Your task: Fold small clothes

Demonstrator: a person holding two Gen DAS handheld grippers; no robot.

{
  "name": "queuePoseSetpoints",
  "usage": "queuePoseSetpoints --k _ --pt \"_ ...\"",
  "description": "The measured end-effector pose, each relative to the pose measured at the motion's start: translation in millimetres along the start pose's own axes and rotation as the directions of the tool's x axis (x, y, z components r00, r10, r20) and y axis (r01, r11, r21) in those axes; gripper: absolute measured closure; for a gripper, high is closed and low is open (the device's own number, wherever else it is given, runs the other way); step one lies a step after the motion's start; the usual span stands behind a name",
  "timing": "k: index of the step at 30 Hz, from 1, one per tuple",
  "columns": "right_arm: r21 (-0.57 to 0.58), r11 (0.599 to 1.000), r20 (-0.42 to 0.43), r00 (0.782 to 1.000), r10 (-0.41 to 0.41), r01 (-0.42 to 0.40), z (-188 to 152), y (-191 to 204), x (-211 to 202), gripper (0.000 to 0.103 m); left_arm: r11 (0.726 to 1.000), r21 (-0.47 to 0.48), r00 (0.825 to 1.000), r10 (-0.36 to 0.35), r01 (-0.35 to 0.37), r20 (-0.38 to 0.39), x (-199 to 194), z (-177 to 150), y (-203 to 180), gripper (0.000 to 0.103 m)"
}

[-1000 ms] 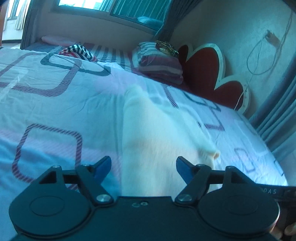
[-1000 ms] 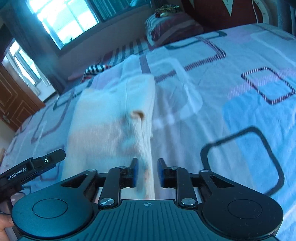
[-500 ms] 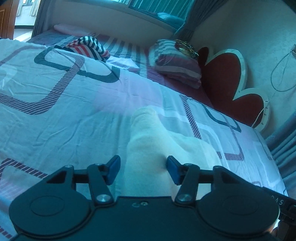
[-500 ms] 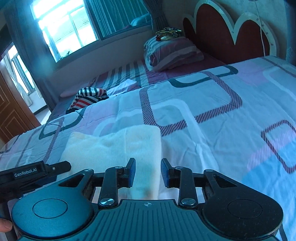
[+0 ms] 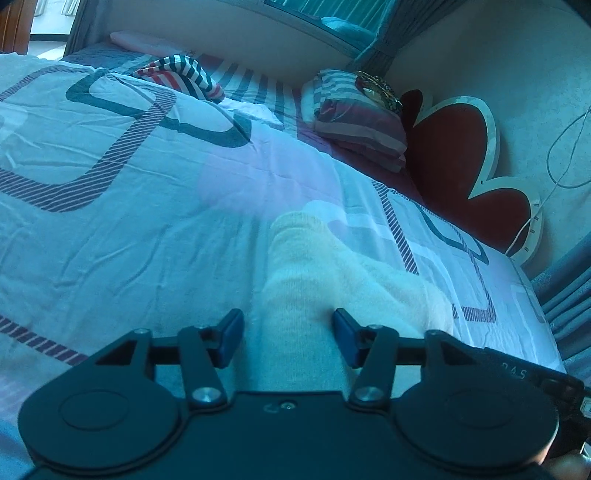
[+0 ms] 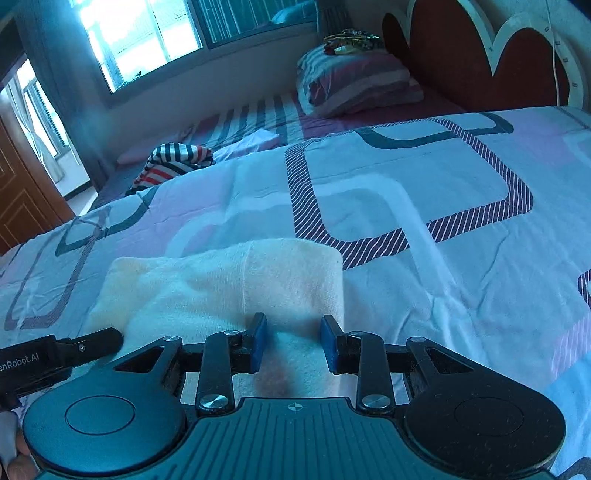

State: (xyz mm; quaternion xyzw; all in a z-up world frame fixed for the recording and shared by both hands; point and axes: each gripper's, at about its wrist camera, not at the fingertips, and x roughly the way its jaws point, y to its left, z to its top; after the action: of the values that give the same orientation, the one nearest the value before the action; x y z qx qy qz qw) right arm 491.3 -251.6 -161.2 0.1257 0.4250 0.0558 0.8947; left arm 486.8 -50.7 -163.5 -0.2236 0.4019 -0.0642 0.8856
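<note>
A cream knit garment (image 5: 332, 280) lies folded on the patterned bedspread; it also shows in the right wrist view (image 6: 229, 291). My left gripper (image 5: 288, 339) is open, its blue pads either side of the garment's near left end, holding nothing. My right gripper (image 6: 291, 341) is open over the garment's near right end, jaws apart and empty. The left gripper's body (image 6: 55, 354) shows at the left edge of the right wrist view.
A striped red, white and dark garment (image 5: 181, 75) lies at the far side of the bed (image 5: 110, 206). A striped pillow (image 5: 358, 118) sits by the red heart-shaped headboard (image 5: 454, 155). A window (image 6: 140, 33) and a wooden door (image 6: 22, 184) are beyond.
The right gripper opened and let go of the garment's edge, which now lies folded over. Both grippers moved forward and lower over the cloth; the left narrowed slightly.
</note>
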Motion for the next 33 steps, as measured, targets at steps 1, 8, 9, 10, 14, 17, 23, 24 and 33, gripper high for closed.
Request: queuePoseSetpoints --k 1,8,9,10,14,17,23,24,33 --pt "0.019 1.0 0.009 1.0 0.01 -0.011 2.8 -1.9 -2.8 0.072 1.0 -0.011 1.0 0.008 -0.008 0.005 -0.4 1.7 0.5 0.031" --pt "0.052 0.999 0.025 1.0 -0.007 0.005 13.4 -7.2 1.4 0.072 1.0 -0.018 1.0 0.01 -0.01 -0.015 12.7 8.5 -1.4 0.028" --pt "0.054 0.999 0.027 1.0 -0.007 0.006 13.9 -7.3 1.4 0.072 1.0 -0.014 1.0 0.015 -0.015 -0.012 14.0 9.9 -2.7 0.028" --pt "0.056 0.998 0.032 0.999 -0.012 0.01 14.8 -7.3 0.9 0.072 1.0 -0.008 1.0 0.022 -0.022 -0.01 15.5 11.3 -3.9 0.028" --pt "0.056 0.998 0.053 0.998 -0.025 0.022 20.8 -6.7 1.3 0.072 0.999 0.017 0.999 0.045 -0.045 -0.008 24.2 17.1 -8.2 0.028" --pt "0.04 0.998 0.048 0.997 -0.056 0.054 24.4 -4.8 8.7 0.072 0.997 0.053 0.998 0.055 -0.055 -0.008 31.9 20.4 -12.3 0.036" --pt "-0.003 0.994 -0.002 0.994 -0.106 0.106 23.3 -6.9 29.1 0.072 0.996 0.071 0.998 0.056 -0.056 0.008 35.9 17.8 -13.6 0.047" --pt "-0.005 0.994 -0.006 0.994 -0.108 0.108 23.6 -7.6 30.1 0.072 0.996 0.073 0.998 0.056 -0.056 0.009 35.8 17.7 -13.7 0.047" --pt "0.071 0.997 -0.004 0.999 -0.037 0.037 22.0 -20.6 6.7 0.072 0.995 0.069 0.998 0.065 -0.065 0.004 17.0 17.9 -7.0 0.024"
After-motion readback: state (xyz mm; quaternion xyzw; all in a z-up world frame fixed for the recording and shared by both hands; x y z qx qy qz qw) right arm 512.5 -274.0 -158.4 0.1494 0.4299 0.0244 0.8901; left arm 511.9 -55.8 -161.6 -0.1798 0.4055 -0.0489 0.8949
